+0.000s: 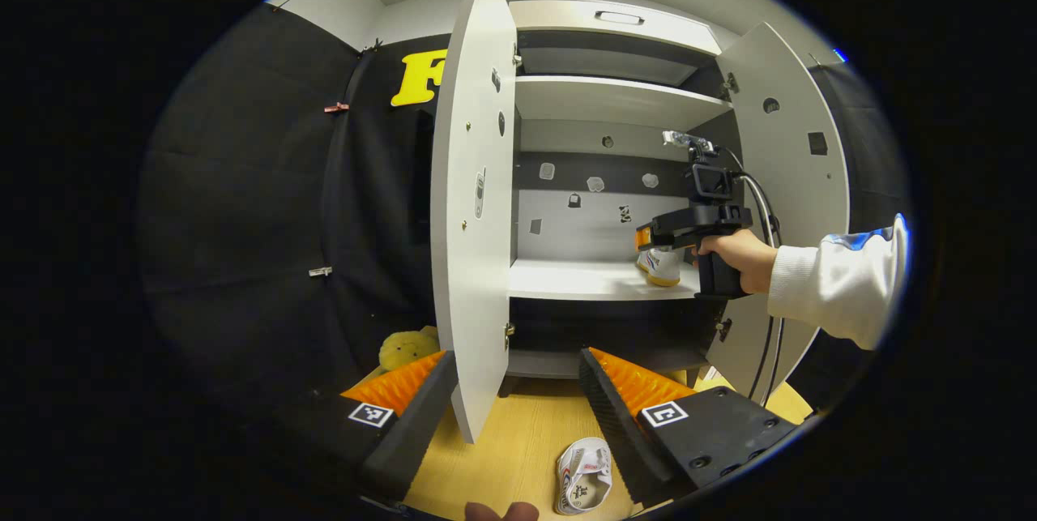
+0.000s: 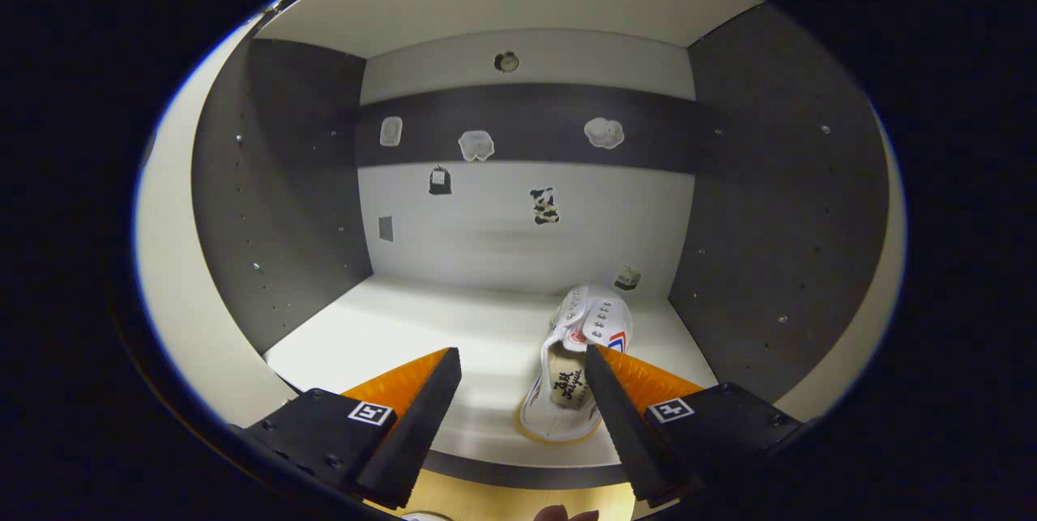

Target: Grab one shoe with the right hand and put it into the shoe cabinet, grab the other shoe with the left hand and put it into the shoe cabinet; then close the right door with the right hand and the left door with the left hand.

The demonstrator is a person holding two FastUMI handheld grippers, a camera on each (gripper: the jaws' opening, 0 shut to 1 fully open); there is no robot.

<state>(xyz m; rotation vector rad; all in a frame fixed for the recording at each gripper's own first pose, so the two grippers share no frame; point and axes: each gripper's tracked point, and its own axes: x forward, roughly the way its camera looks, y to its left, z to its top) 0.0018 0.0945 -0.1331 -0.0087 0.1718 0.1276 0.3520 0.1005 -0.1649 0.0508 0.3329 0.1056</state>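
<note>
White canvas shoe [image 2: 577, 367] stands on the cabinet's middle shelf [image 2: 421, 326], toe toward the back panel, just ahead of the right claw [image 2: 522, 391] and beside its right-hand finger. That claw is released, its fingers spread, with nothing gripped. From the left gripper view the same claw [image 1: 648, 239] appears farther off, held by a hand [image 1: 739, 258] in a white sleeve [image 1: 842, 286] at the shelf's front edge, the shoe [image 1: 663, 266] directly beneath its tip. The left claw [image 1: 518, 371] is likewise released and empty, its fingers straddling the lower edge of the open left door [image 1: 474, 197]. The second shoe [image 1: 585, 474] lies on the wooden floor [image 1: 518, 440] below this claw, near its right-hand finger. The right door [image 1: 790, 172] stands open beyond the sleeve. A yellow soft toy [image 1: 405, 348] sits left of the left-hand finger.
</note>
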